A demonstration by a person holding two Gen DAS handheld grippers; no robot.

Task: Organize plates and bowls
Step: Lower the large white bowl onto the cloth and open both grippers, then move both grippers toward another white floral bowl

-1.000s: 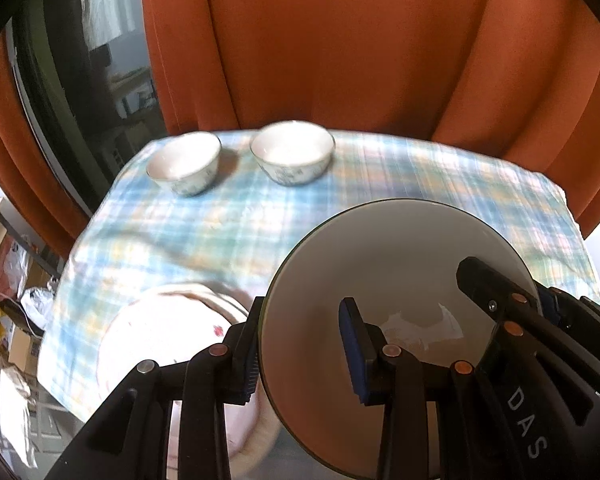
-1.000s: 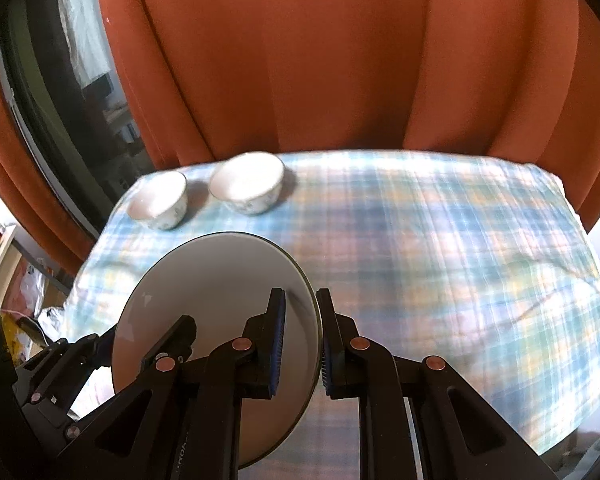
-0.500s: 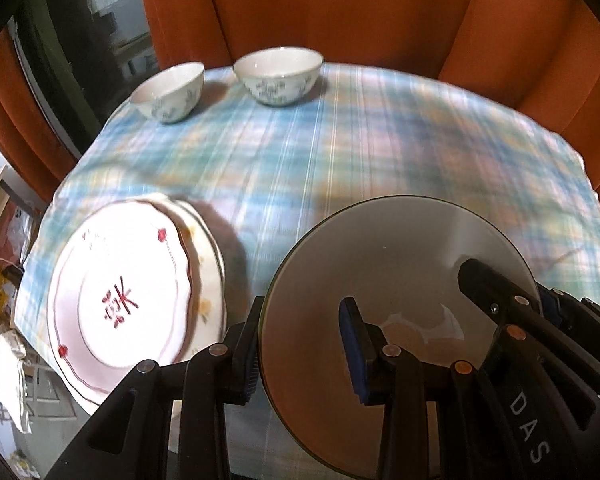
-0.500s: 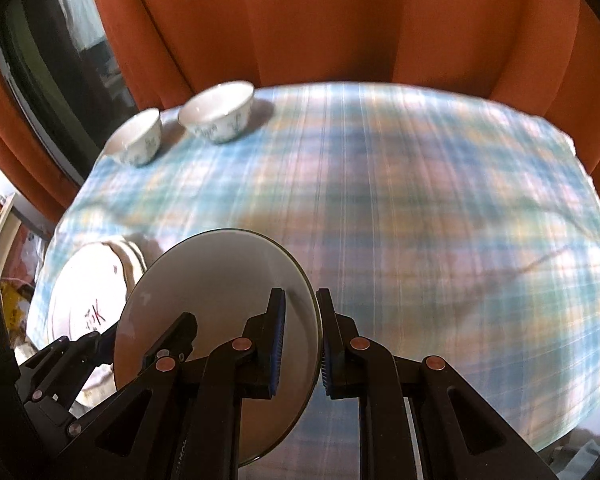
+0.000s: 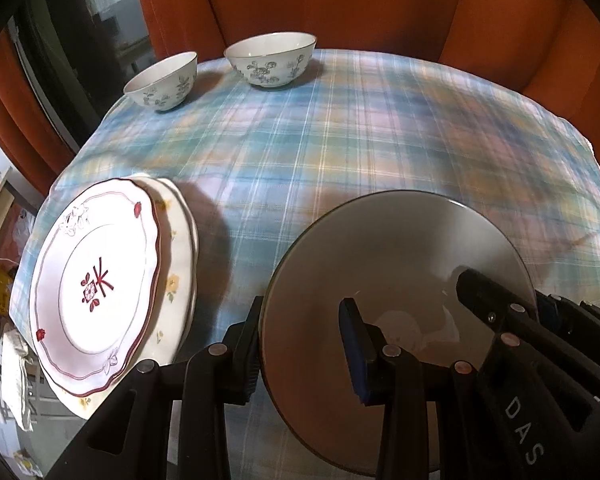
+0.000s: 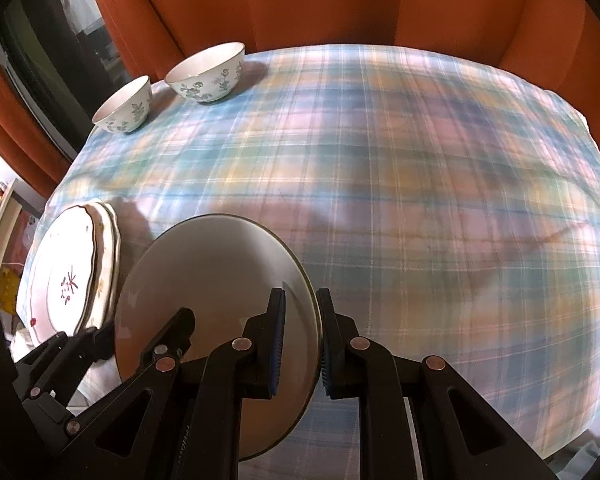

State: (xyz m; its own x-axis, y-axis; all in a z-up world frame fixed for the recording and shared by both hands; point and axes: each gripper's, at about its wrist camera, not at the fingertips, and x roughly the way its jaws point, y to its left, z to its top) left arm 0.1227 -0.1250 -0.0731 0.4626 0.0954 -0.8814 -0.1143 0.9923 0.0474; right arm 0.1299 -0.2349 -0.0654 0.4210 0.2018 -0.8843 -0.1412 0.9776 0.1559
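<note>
Both tongs clamp one grey plate [image 5: 396, 264], left tongs [image 5: 306, 344] on its left rim, right tongs [image 6: 300, 344] on its right, above the near counter [image 6: 420, 160]. A plate stack [image 5: 100, 280] lies left; two bowls [image 5: 270, 60] stand far left.

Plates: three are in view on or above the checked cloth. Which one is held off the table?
The plain grey plate, gripped at opposite rims by the left gripper and right gripper. The red-patterned plate and yellow-flowered plate lie stacked.
</note>
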